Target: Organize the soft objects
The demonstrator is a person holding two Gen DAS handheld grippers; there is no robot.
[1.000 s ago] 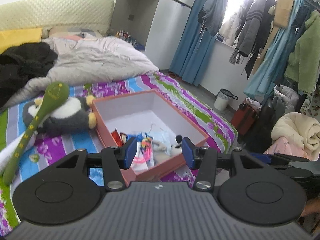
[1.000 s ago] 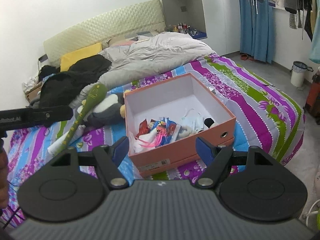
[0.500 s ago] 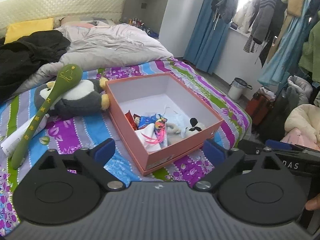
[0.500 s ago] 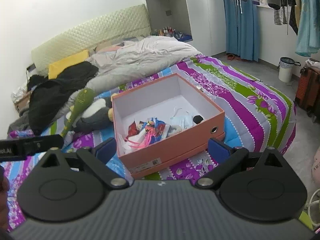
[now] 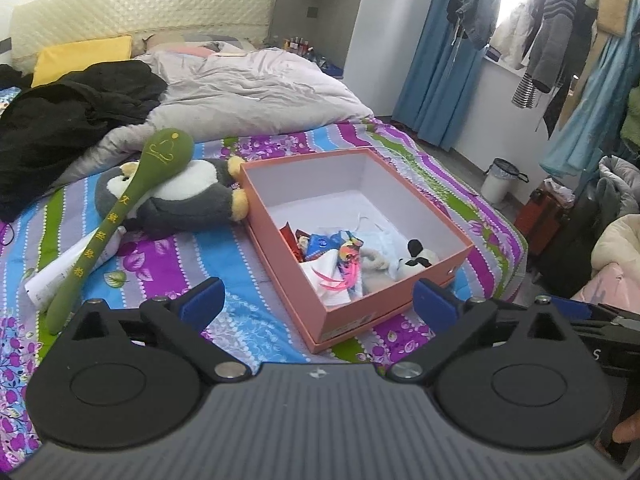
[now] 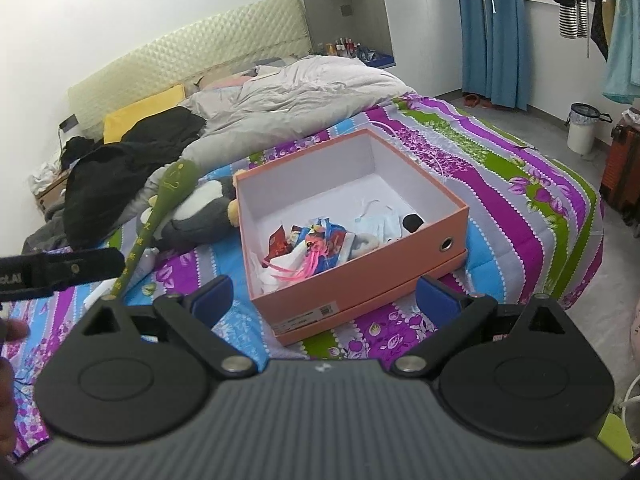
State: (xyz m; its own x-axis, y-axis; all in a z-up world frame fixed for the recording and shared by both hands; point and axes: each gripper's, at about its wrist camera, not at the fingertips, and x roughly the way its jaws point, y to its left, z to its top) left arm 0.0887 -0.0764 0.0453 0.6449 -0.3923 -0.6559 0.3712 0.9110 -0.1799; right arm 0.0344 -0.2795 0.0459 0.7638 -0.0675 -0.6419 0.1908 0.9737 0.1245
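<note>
An orange box [image 5: 352, 264] is set on the striped bedspread [image 6: 520, 208], holding small toys and what seems a face mask. A plush penguin [image 5: 180, 200] lies just beside it. Both the left gripper [image 5: 318, 306] and right gripper [image 6: 322, 294] are spread, empty. A label [image 6: 326, 311], unreadable, shows only in the right view.

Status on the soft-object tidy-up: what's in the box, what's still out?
Done: small soft items sit in the orange box, including a black-and-white plush. In hand: nothing; left tool opening, right tool open. Left: penguin plush and green plush spoon on the bed.
</note>
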